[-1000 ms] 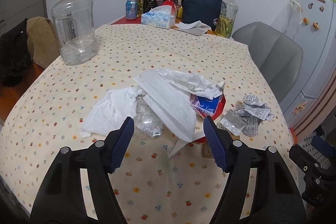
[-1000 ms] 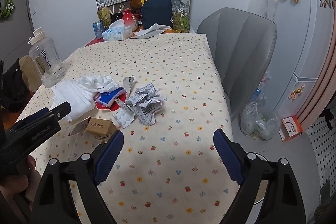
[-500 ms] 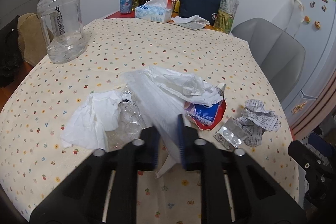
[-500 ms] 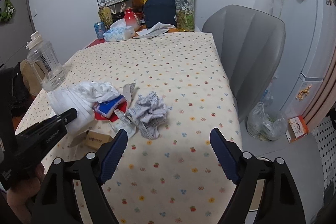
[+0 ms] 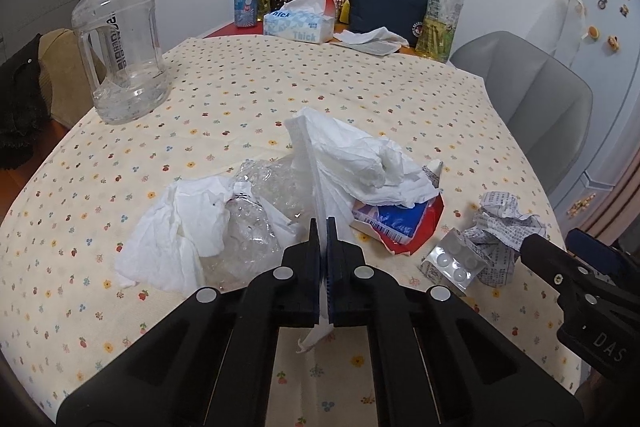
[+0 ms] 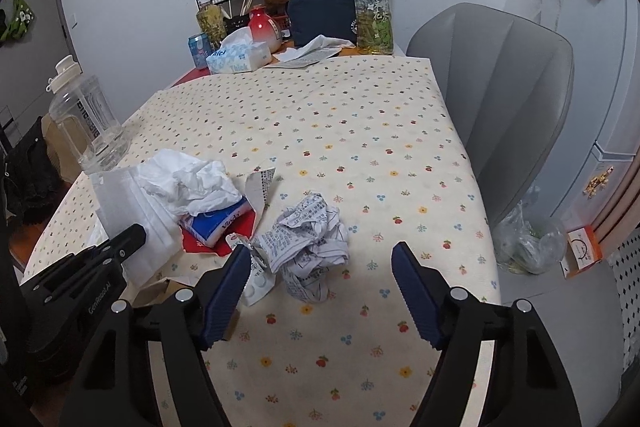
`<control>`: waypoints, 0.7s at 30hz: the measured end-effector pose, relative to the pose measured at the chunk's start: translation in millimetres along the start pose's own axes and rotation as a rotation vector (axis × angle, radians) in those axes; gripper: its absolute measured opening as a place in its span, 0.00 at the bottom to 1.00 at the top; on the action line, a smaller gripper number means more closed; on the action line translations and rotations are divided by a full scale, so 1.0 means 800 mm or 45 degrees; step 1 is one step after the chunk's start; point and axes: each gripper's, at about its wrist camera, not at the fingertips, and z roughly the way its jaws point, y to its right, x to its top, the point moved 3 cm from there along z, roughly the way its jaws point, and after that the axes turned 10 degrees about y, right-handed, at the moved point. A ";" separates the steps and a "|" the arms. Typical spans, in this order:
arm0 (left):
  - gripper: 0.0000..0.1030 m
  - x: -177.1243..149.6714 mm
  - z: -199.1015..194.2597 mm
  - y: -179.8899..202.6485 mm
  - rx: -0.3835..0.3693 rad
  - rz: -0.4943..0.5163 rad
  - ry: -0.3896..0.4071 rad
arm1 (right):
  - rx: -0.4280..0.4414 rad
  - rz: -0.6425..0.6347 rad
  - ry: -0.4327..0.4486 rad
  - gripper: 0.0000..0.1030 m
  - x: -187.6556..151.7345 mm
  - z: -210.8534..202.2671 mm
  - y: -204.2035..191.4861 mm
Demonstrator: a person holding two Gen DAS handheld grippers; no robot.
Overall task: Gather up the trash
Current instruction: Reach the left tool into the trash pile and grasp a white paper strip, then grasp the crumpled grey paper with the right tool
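My left gripper point(image 5: 324, 227) is closed tight on the edge of the white face mask point(image 5: 316, 163), which stands up thin between the two pads. The rest of the mask lies on the trash pile in the middle of the table point(image 5: 360, 99), with a crumpled tissue point(image 5: 360, 155) resting on it and a crushed clear plastic point(image 5: 256, 211) just beside.

My right gripper point(image 6: 318, 267) has its jaws closing, and the crumpled printed paper point(image 6: 308, 239) sits between them but is not yet pressed. A blister pack point(image 6: 258, 283) touches my left-side pad point(image 6: 224, 291) there.

I think several things can go wrong. If I lift the mask now, the tissue on top can slide off and fall again on the cloth, or over the table edge. I hold only a thin edge, so the mask can slip out. On the right side, the closing pad can push the blister pack away or catch it together with the paper, and then one of them can drop on the way.
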 end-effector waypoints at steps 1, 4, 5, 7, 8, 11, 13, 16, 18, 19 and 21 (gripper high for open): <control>0.03 0.000 0.001 0.001 0.001 0.000 -0.002 | 0.004 -0.002 -0.003 0.67 -0.001 0.002 0.000; 0.03 -0.001 0.001 0.001 0.001 0.002 -0.002 | 0.018 0.003 -0.038 0.46 -0.004 0.013 -0.001; 0.03 -0.002 0.001 0.001 0.001 0.002 -0.001 | 0.024 0.012 -0.052 0.30 -0.005 0.016 0.000; 0.03 -0.001 0.000 0.001 0.003 -0.001 0.002 | 0.050 0.026 -0.065 0.20 -0.006 0.018 0.000; 0.03 -0.001 -0.001 0.001 0.004 -0.004 0.004 | 0.056 0.018 -0.059 0.16 -0.005 0.017 -0.002; 0.03 0.003 -0.008 0.002 0.000 -0.013 0.027 | 0.075 -0.020 -0.024 0.05 -0.002 0.003 -0.010; 0.03 0.005 -0.015 0.003 -0.003 -0.014 0.045 | 0.081 -0.033 -0.002 0.05 0.000 -0.008 -0.013; 0.03 0.009 -0.026 0.004 -0.008 -0.020 0.071 | 0.083 -0.039 0.017 0.05 0.002 -0.023 -0.012; 0.03 0.011 -0.035 0.003 -0.008 -0.025 0.091 | 0.085 -0.040 0.033 0.04 0.003 -0.034 -0.012; 0.02 0.013 -0.041 0.003 -0.007 -0.027 0.104 | 0.085 -0.043 0.043 0.04 0.004 -0.041 -0.012; 0.03 0.016 -0.051 0.003 -0.006 -0.029 0.128 | 0.089 -0.042 0.055 0.04 0.004 -0.053 -0.013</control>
